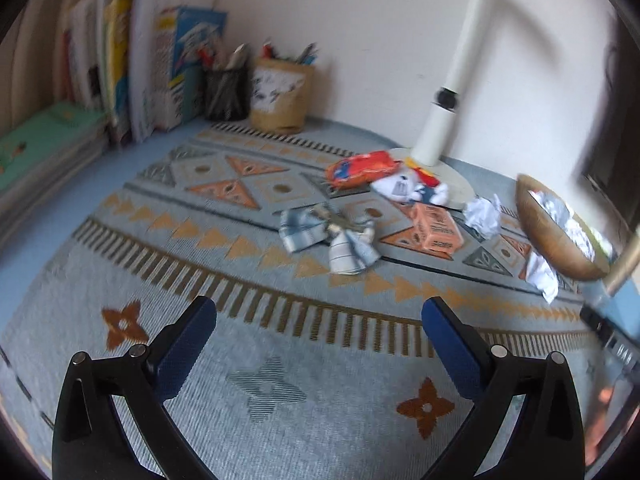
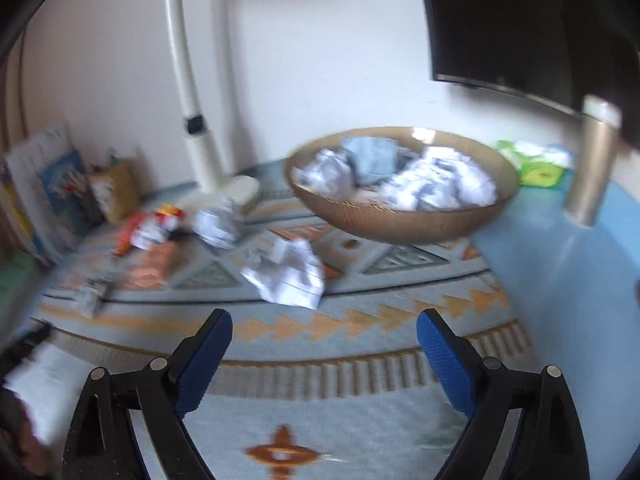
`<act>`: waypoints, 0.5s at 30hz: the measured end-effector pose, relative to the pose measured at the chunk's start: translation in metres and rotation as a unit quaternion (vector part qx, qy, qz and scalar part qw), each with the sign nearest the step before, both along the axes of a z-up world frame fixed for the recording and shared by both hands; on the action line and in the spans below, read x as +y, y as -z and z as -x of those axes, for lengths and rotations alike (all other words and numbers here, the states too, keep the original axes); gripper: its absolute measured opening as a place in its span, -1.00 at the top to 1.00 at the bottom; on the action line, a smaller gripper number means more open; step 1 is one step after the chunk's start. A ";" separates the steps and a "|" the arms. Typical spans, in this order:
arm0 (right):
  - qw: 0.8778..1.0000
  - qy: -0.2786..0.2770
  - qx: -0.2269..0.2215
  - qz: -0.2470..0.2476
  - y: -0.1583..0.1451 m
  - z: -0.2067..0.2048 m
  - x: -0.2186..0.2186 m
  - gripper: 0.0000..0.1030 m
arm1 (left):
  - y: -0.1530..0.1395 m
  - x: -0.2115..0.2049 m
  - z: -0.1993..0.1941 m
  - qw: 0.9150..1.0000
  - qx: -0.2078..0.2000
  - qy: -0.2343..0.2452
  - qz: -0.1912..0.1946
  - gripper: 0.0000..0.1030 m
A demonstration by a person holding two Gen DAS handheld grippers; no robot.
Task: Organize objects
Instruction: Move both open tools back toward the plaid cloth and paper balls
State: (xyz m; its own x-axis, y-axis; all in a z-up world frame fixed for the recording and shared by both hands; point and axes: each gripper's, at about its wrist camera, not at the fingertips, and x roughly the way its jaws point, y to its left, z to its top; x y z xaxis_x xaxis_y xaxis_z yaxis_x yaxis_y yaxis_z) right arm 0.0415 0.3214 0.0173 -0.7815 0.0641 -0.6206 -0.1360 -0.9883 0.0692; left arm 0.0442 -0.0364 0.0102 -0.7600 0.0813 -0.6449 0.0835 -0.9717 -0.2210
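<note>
Crumpled paper (image 2: 286, 276) lies just ahead of the gaping right gripper (image 2: 324, 336)

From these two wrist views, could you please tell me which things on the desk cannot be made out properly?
- Print on the orange box: too small and blurred in the left wrist view.
- Bowl: cut off near that view's right edge, contents mostly hidden by its wall.
- Pens in the mesh cup: blurred.
- Snack packets: smeared by motion blur in the right wrist view.
</note>
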 end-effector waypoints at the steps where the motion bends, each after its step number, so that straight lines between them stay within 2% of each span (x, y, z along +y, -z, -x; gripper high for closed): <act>1: 1.000 0.001 -0.008 -0.010 0.000 0.002 -0.003 -0.81 | 0.003 0.000 0.001 1.000 -0.003 -0.005 -0.008 -0.99; 6: 0.998 -0.014 -0.011 -0.052 0.001 0.006 -0.017 -0.93 | 0.009 -0.004 0.003 1.000 -0.014 -0.009 -0.023 -0.99; 12: 1.000 -0.006 -0.017 -0.023 0.004 0.007 -0.006 -0.94 | 0.011 0.006 0.008 0.999 -0.031 -0.009 0.004 -0.99; 15: 0.999 -0.008 -0.029 -0.014 0.006 0.011 -0.004 -0.94 | 0.007 0.015 0.020 0.999 -0.048 0.010 0.022 -0.99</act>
